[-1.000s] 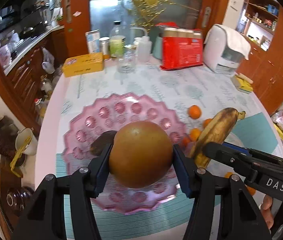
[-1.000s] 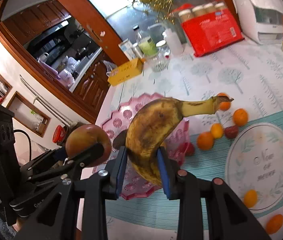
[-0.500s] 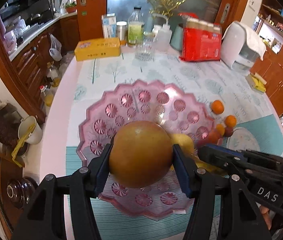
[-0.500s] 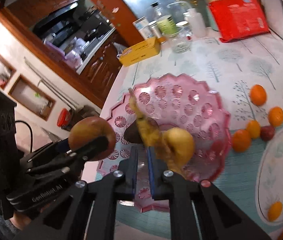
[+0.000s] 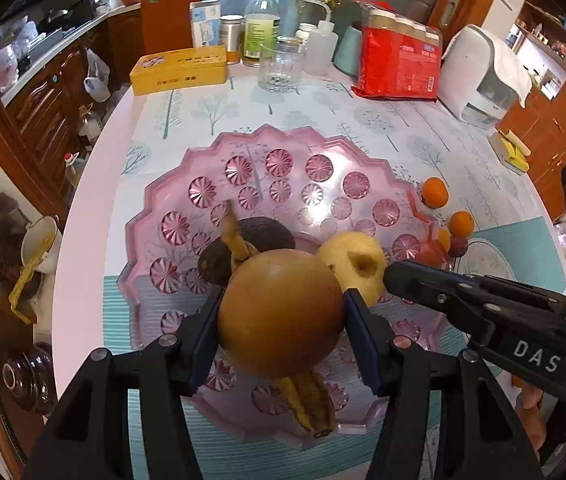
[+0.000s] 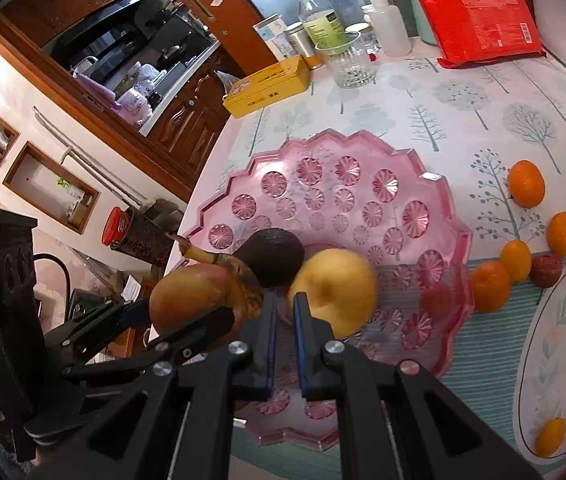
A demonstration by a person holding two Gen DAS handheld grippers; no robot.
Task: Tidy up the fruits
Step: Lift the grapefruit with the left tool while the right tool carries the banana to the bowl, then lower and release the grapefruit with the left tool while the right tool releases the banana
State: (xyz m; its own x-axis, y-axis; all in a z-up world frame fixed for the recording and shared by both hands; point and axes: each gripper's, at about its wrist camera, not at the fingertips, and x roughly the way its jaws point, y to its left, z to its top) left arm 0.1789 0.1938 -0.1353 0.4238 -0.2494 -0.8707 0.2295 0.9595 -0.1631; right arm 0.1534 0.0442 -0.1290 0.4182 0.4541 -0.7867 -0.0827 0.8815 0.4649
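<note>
Right wrist: banana [image 6: 219,264] released onto plate [image 6: 439,200].

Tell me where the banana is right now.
The banana lies in the pink tray, beneath the brown fruit in the left tongs, its stem by the avocado.

Left claw [image 5: 281,312] tilted steeply downward, its 2 blue pads [image 5: 205,330] pressed against a round brown fruit [image 5: 279,312]; right claw [image 6: 283,320] angled down alongside, pads drawn together, nothing gripped.
</note>
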